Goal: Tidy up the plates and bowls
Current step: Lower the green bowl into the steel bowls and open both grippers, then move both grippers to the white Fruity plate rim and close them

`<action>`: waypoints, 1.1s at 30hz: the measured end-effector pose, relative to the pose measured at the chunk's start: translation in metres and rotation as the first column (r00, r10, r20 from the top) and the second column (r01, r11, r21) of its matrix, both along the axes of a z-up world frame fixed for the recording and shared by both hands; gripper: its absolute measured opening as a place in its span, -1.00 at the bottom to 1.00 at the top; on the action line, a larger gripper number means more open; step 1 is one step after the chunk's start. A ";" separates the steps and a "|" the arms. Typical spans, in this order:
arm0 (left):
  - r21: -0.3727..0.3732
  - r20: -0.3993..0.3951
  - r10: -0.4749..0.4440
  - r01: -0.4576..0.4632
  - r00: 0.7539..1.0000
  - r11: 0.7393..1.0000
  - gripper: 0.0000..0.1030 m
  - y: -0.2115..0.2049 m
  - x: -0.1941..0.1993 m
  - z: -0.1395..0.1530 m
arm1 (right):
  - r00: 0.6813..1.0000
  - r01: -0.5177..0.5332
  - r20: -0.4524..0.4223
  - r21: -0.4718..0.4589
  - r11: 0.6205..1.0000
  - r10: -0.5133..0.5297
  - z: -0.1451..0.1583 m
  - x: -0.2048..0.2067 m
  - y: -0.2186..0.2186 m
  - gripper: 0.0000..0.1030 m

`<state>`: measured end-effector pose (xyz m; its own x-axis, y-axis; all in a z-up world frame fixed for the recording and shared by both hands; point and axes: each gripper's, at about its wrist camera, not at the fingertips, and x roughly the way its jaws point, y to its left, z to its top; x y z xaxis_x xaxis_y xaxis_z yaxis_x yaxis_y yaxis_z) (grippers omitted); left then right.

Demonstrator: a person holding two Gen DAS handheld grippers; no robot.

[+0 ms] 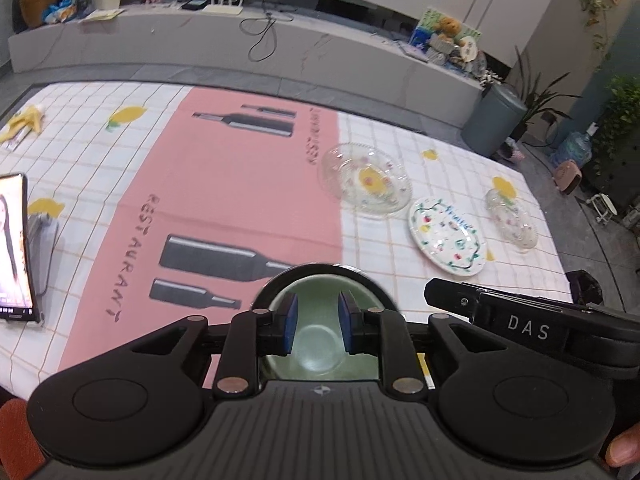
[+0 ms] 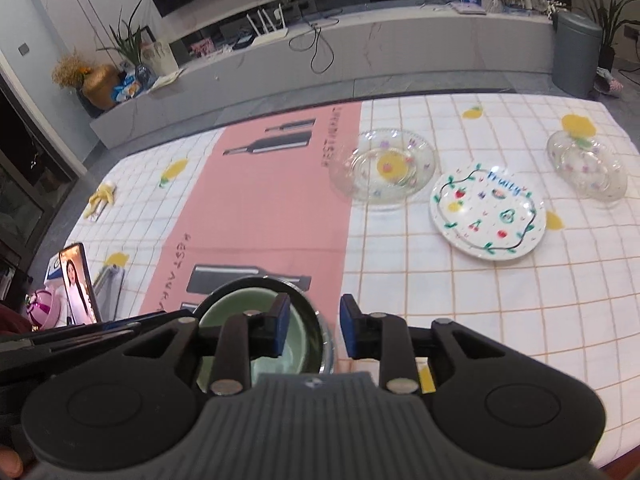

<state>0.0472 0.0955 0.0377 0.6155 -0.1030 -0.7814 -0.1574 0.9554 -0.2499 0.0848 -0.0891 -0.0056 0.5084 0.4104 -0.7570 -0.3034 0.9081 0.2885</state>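
Observation:
A green bowl with a dark rim [image 1: 320, 344] sits at the table's near edge, right under my left gripper [image 1: 318, 326], whose jaws are open above its hollow. In the right wrist view the bowl [image 2: 240, 312] lies under the left finger of my right gripper [image 2: 312, 330], which is open with its jaws astride the bowl's right rim. Further right stand a clear glass plate [image 1: 366, 178] [image 2: 384, 166], a white painted plate [image 1: 448, 236] [image 2: 488, 212] and a small clear glass bowl [image 1: 512, 216] [image 2: 586, 168].
A phone [image 1: 14, 248] [image 2: 78, 284] stands propped at the table's left edge. A banana peel [image 1: 24, 122] [image 2: 100, 198] lies at the far left. The right gripper's body [image 1: 520, 320] reaches in beside the left one. A grey bin [image 1: 494, 118] stands beyond the table.

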 end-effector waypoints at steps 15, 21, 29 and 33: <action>-0.080 0.082 -0.147 0.153 0.986 0.985 -0.38 -0.069 0.024 0.016 | 0.986 0.163 0.008 0.081 0.983 -0.164 0.010 0.003 -0.082 -0.20; -0.112 0.075 -0.175 0.182 0.982 0.977 -0.17 -0.102 0.044 -0.003 | 0.968 0.251 -0.029 0.102 0.963 -0.249 -0.005 0.007 -0.118 -0.19; -0.220 0.097 -0.130 0.148 0.987 0.964 -0.16 -0.127 0.069 -0.027 | 0.945 0.327 -0.056 0.166 0.930 -0.322 -0.030 0.016 -0.162 -0.18; -0.234 0.095 -0.108 0.127 0.990 0.964 -0.16 -0.137 0.086 -0.037 | 0.932 0.363 -0.067 0.201 0.910 -0.357 -0.041 0.024 -0.180 -0.18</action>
